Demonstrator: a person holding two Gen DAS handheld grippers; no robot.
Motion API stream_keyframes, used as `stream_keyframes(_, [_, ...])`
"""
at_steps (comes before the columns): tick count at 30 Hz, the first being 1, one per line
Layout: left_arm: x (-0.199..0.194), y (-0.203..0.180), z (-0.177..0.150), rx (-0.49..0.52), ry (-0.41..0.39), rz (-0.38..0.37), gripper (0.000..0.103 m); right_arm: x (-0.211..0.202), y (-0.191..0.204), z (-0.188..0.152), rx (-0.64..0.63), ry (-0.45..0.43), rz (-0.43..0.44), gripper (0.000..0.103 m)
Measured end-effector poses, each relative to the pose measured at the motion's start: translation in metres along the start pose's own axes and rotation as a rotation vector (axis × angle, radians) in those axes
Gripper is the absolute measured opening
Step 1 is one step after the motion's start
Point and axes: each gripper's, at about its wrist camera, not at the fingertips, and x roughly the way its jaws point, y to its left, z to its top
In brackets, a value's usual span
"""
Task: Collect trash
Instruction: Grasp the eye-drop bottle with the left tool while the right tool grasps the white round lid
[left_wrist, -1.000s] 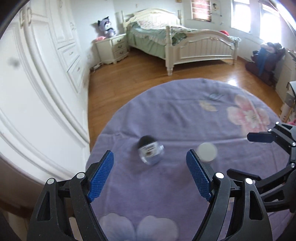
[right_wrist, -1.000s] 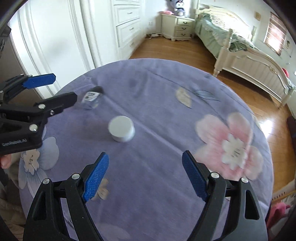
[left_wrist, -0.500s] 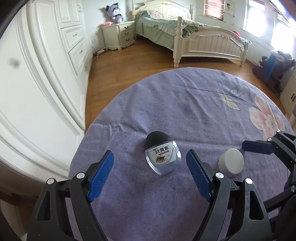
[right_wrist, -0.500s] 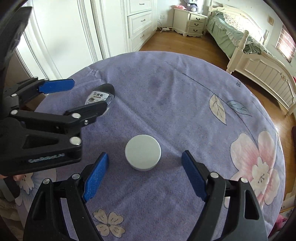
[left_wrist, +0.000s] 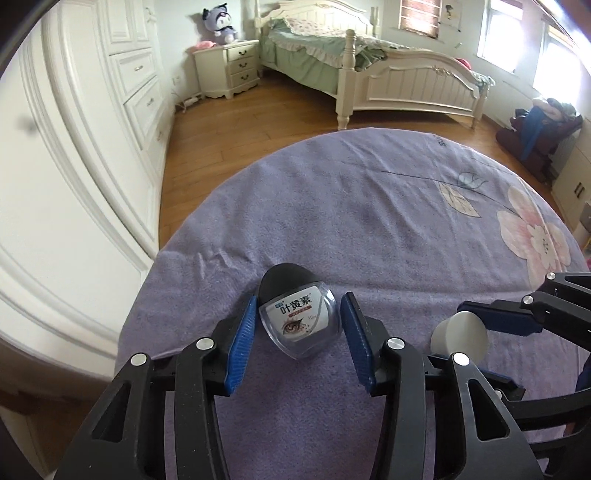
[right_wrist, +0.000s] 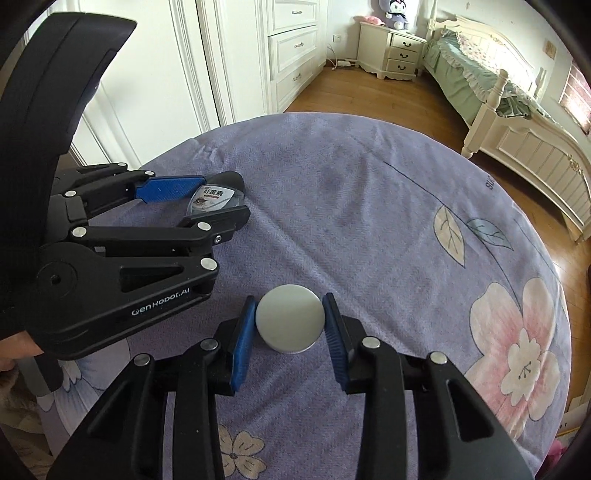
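Note:
A small clear eye-drop bottle (left_wrist: 299, 325) with a black cap and a printed label lies on the purple flowered tablecloth (left_wrist: 369, 206). My left gripper (left_wrist: 300, 295) is closing on it, and its blue pads touch both sides of the bottle. To its right stands a short white round lid (right_wrist: 290, 319). My right gripper (right_wrist: 290, 297) is closing too, with its pads against the lid's left and right rim. In the right wrist view the left gripper (right_wrist: 223, 197) and the bottle (right_wrist: 214, 197) sit at the left. Both objects rest on the cloth.
The round table ends close on the left, beside white wardrobe doors (left_wrist: 74, 184). Wooden floor (left_wrist: 258, 118), a nightstand (left_wrist: 229, 66) and a bed (left_wrist: 388, 74) lie beyond it. A dark chair with clothes (left_wrist: 535, 129) stands at the far right.
Both grippers moved forward and down over their objects. Their jaws went from wide apart to narrow, the left around the bottle and the right around the white lid.

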Motion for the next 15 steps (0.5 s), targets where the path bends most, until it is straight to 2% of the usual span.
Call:
stream_keyframes(8, [-0.004,-0.003,-0.001,-0.001,-0.020,-0.040,0.043,-0.003,-0.008,-0.003,0.025,-0.009,0.018,0.035])
stream_keyframes(13, [-0.016,0.001,-0.009,-0.019,-0.036,-0.128,0.043,-0.019,-0.017,-0.011,0.055,-0.038,0.013,0.035])
stream_keyframes(15, [-0.021,0.001,-0.011,-0.019,-0.041,-0.141,0.043,-0.030,-0.024,-0.016,0.074,-0.058,0.005,0.034])
